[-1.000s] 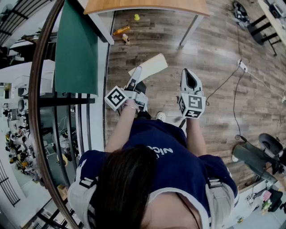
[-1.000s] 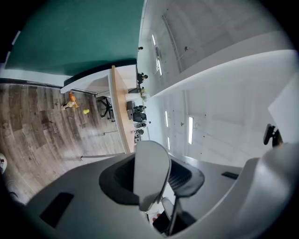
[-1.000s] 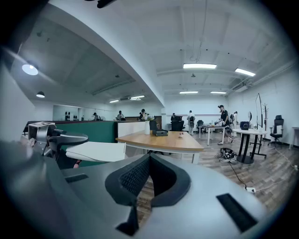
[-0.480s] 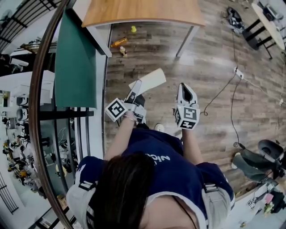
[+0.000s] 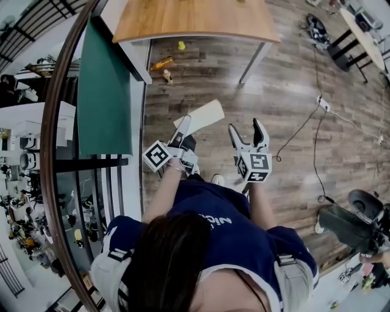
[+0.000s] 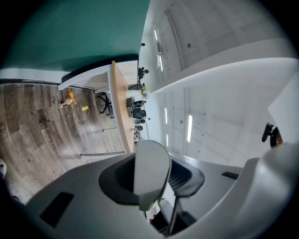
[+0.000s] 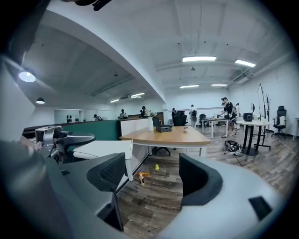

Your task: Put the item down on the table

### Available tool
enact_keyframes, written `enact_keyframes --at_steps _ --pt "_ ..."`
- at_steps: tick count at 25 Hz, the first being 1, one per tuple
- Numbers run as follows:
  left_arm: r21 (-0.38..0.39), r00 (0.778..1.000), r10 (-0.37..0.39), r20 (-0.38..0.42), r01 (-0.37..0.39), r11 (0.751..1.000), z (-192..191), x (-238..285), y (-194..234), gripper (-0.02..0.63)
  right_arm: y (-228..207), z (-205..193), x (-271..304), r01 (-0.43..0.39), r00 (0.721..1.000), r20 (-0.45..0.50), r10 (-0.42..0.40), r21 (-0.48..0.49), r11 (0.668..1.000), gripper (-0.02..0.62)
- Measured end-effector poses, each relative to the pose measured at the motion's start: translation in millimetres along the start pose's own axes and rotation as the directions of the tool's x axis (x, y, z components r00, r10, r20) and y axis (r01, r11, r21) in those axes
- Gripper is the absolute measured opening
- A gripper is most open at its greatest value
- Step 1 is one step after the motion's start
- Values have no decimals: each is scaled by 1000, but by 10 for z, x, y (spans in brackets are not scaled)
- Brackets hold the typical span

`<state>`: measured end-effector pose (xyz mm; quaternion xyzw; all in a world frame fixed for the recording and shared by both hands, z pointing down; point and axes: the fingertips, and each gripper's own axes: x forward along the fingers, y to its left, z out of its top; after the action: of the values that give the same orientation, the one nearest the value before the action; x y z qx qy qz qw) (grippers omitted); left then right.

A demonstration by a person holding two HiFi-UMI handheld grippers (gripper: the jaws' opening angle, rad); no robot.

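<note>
left gripper [image 5: 184,125] clamped on the near end of a flat white panel [image 5: 204,114], held in the air, long axis pointing far-right toward the wooden table [image 5: 195,21], right gripper [image 5: 247,128] jaws just opened wide, nothing between them

**Small Objects Gathering Under Wood-Topped Table**

A table [image 5: 195,18] with a light wood top is standing on a plank floor [image 5: 286,91]. A dark box [image 7: 163,127] and a white upright container [image 7: 150,124] are sitting on the tabletop. Beneath it, a small yellow piece [image 5: 181,45], an orange object [image 5: 161,63] and a little bottle [image 5: 165,75] are resting close together on the planks. A corded power strip [image 5: 321,102] is lying well apart from them, out to the right.
</note>
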<state>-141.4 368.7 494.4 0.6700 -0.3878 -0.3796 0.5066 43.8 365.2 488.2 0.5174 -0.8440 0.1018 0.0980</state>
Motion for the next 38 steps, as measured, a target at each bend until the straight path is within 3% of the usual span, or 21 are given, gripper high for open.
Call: enact_keyframes --at_steps 8,16,24,38 --pt "-16 998 -21 -58 20 1000 171 4 109 150 138 -56 141 53 998 -16 -54 -21 998 341" --pt "-47 999 19 -28 -20 999 335 18 266 150 234 -19 324 11 1000 -4 -11 -42 999 331" --pt "-74 996 5 85 2 997 599 647 350 150 -228 157 975 -56 998 -9 56 -74 996 313" --pt "-68 991 7 135 2 998 295 2280 490 152 -1597 514 1975 -133 991 0 133 -95 987 309"
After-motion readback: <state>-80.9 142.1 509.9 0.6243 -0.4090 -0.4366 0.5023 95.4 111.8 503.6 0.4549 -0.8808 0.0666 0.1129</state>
